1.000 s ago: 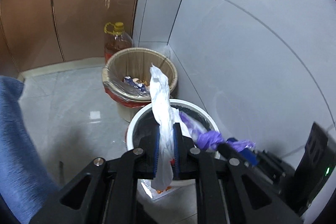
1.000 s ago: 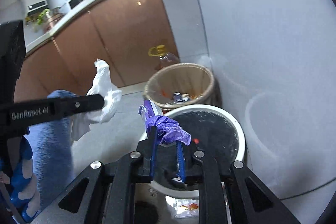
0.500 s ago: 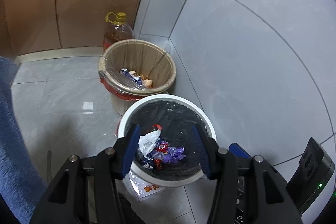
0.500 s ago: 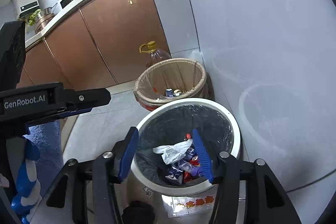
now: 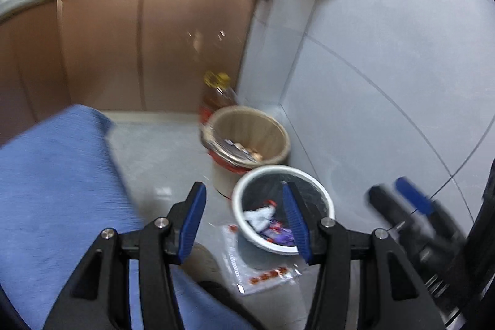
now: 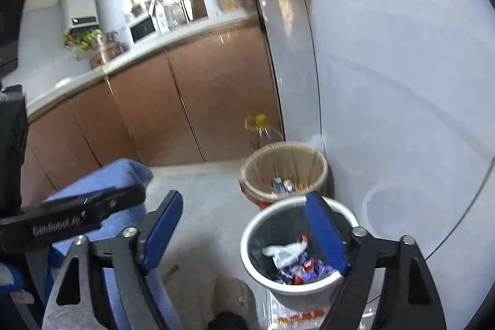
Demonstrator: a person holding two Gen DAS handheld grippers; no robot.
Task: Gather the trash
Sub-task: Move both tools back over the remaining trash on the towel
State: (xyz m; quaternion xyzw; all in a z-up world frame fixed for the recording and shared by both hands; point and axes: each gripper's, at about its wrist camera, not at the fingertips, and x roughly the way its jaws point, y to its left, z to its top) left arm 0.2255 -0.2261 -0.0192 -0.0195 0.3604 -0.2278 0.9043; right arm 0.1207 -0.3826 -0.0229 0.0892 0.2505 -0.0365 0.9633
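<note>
White, feather-light crumpled bag (image 6: 283,252) sits in the bin (image 6: 247,240), both tongs (image 5: 244,220) (image 6: 244,232) gaping empty; pinch any loose fold.

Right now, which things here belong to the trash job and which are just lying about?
Job:
- white bin, white bag and wrappers inside
- clear wrapper on floor
- left gripper, right gripper, both open

Lying about:
- tan bin
- oil bottle
- blue cloth

White-rimmed bin (image 6: 247,240), black liner: crumpled white bag (image 6: 283,252), purple and red wrappers (image 6: 306,269) inside.
</note>
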